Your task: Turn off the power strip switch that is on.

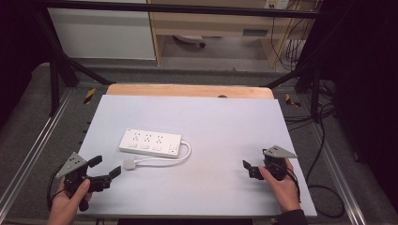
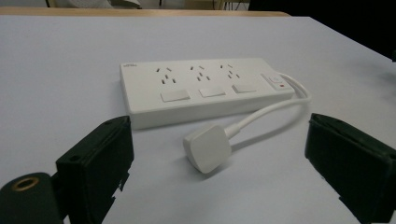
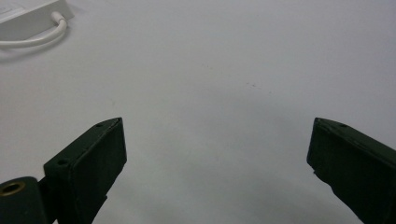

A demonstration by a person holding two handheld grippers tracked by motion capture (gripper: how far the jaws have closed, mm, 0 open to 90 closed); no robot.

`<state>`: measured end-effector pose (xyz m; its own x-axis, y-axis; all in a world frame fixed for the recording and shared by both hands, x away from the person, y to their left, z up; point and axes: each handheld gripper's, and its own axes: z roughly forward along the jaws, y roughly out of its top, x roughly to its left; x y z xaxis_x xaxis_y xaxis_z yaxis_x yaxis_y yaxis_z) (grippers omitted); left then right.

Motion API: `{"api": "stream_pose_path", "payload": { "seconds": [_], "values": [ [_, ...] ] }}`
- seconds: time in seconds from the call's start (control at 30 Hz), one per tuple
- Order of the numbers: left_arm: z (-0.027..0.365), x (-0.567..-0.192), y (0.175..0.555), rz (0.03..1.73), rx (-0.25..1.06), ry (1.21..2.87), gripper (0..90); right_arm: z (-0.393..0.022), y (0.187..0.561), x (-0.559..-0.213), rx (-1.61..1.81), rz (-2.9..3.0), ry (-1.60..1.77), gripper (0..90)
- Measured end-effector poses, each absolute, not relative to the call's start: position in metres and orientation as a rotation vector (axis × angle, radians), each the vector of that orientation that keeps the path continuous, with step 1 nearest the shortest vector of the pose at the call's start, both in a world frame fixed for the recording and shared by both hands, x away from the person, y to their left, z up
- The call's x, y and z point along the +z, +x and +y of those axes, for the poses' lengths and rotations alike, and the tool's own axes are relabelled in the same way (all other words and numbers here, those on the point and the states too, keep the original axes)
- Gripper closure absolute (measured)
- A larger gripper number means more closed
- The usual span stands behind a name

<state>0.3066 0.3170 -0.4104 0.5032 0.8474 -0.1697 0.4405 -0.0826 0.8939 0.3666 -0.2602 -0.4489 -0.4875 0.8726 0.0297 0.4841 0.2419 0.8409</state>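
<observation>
A white power strip [image 1: 150, 143] lies flat on the pale sheet [image 1: 211, 117] that covers the table. It sits a little left of the middle of the sheet. On top it has three sets of plug holes in a row, with a flat white button under each set. At one end there is a small switch [image 2: 274, 80] with a red dot.

A white cord [image 1: 180, 157] comes out of the switch end, bends round in a loop and runs back along the front of the strip. It ends in a white plug [image 1: 128, 164]. The plug lies on the sheet just beside the strip, at about 7 o'clock from it.

The left gripper [image 1: 104, 169] is at about 8 o'clock on the sheet, held in the person's left hand [image 1: 70, 199]. Its jaws are spread wide and hold nothing. In the left gripper view the plug [image 2: 208, 147] lies between the two black jaws and a bit ahead of them, touching neither. The strip [image 2: 205, 88] is just past it.

The right gripper [image 1: 249, 168] is at about 4 o'clock on the sheet, held in the right hand [image 1: 281, 185], well apart from the strip. Its jaws are spread wide too, with bare sheet between them. In the right gripper view a corner of the strip [image 3: 28, 16] and a bend of cord [image 3: 42, 37] peek in at about 10 o'clock.

Past the table there is a grey floor and a wooden shelf [image 1: 211, 23].
</observation>
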Motion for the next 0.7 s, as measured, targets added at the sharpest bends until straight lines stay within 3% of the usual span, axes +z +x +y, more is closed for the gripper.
{"api": "stream_pose_path", "payload": {
  "seconds": [0.7],
  "values": [
    [0.3136, -0.4021, 0.3064, 1.078, 0.467, 1.687, 6.2, -0.2626, 0.3647, -0.4446, 1.179, 2.033, 1.25, 4.3]
  ]
}}
